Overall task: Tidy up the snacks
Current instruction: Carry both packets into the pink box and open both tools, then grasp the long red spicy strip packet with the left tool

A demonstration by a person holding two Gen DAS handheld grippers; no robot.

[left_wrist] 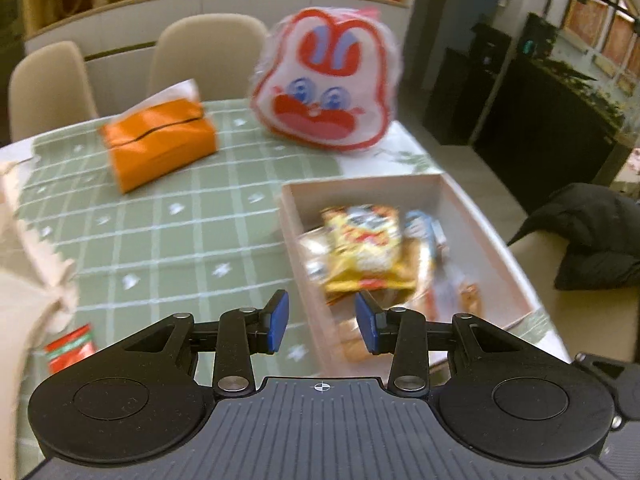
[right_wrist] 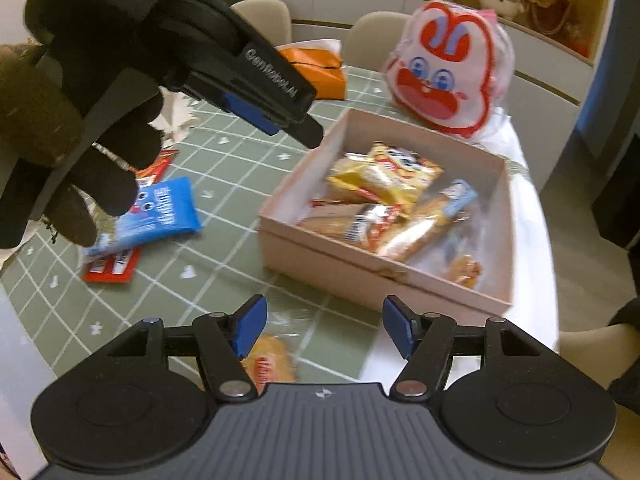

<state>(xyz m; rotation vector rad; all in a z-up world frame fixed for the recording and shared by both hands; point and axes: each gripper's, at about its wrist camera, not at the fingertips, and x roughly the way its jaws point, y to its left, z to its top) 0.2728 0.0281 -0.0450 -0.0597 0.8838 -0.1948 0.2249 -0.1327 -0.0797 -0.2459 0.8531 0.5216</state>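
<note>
A pale pink box point(right_wrist: 320, 252) point(left_wrist: 496, 240) on the green checked table holds several snack packets, with a yellow one point(right_wrist: 384, 176) point(left_wrist: 364, 244) on top. My left gripper point(left_wrist: 322, 322) is open and empty above the box's near left corner; it also shows from the side in the right wrist view point(right_wrist: 288, 120). My right gripper point(right_wrist: 320, 328) is open and empty, just above a clear-wrapped orange snack point(right_wrist: 270, 364) on the table. A blue packet point(right_wrist: 160, 212) lies on a red packet point(right_wrist: 112, 268) left of the box. A small red packet point(left_wrist: 72, 346) lies at the left.
A red and white rabbit-face bag point(left_wrist: 328, 80) point(right_wrist: 448, 68) stands behind the box. An orange tissue box point(left_wrist: 160, 140) point(right_wrist: 316, 64) sits at the back of the table. Beige chairs point(left_wrist: 208, 52) stand beyond. A black garment point(left_wrist: 592, 236) lies on a seat at the right.
</note>
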